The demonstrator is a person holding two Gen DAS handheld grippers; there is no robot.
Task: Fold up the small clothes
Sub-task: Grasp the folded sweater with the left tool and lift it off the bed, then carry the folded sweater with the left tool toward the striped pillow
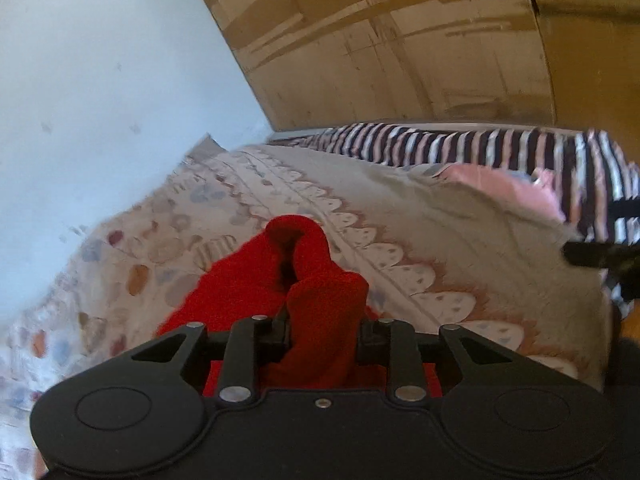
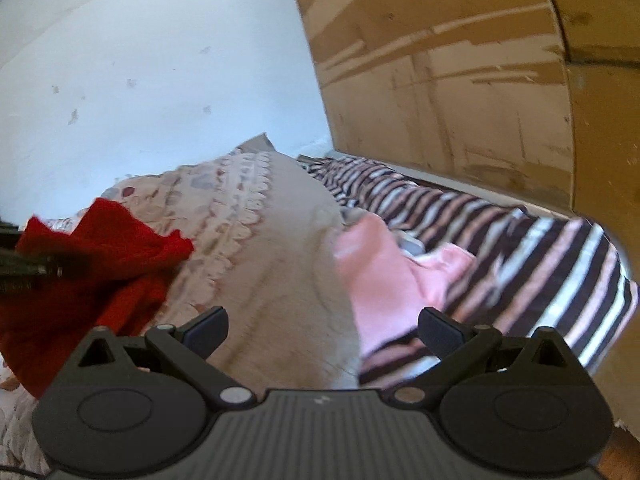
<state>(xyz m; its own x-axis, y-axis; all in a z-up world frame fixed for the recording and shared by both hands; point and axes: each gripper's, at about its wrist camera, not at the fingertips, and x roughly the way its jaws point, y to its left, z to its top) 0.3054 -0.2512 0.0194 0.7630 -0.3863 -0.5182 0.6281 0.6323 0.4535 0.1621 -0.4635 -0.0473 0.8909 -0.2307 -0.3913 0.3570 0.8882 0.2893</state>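
- Cloth, a red fleecy small garment (image 1: 280,280), bunches up between the fingers of my left gripper (image 1: 320,332), clamped there above the pale patterned bedspread (image 1: 400,208).
- My right gripper (image 2: 323,330) stands released, jaws wide apart over the bedspread; a pink garment (image 2: 380,276) lies just ahead on striped bedding (image 2: 540,248), the red one at far left.

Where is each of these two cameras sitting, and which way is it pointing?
Left wrist view: sits on the left gripper, looking along its jaws, shut on a red garment, toward the bedspread; the right gripper's dark tip shows at right.
Right wrist view: sits on the right gripper, jaws open and empty, facing the pink garment.
Shared: red garment, pink garment, striped cloth, wooden panel, white wall.
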